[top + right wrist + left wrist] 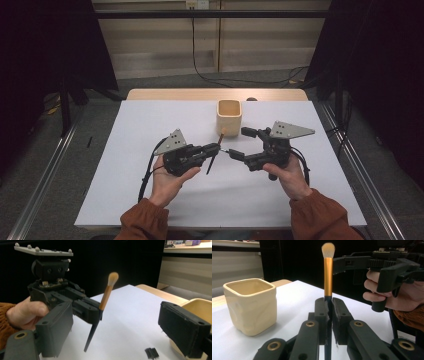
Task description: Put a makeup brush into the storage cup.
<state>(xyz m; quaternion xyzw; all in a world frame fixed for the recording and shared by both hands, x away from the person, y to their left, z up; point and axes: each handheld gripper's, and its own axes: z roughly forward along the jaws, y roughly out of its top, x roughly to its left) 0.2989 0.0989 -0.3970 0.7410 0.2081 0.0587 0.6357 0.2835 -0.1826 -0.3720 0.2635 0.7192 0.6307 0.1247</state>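
A makeup brush [328, 277] with pale bristles, an orange ferrule and a dark handle stands upright, bristles up, in my left gripper [329, 305]. That gripper's jaws are shut on the dark handle. From above, the brush [216, 150] leans over the white table in front of a cream square cup [229, 117]. My right gripper [243, 144] faces it from the right, jaws wide open. In the right gripper view the brush [106, 297] hangs beyond and between my open right gripper's [120, 332] jaws, untouched by them. The cup [250, 305] is empty.
The white table top [145, 130] ends in a wooden strip [215, 94] at the far side. A small dark piece [151, 352] lies on the table under the right gripper. Metal rails [45, 175] and dark curtains flank the table.
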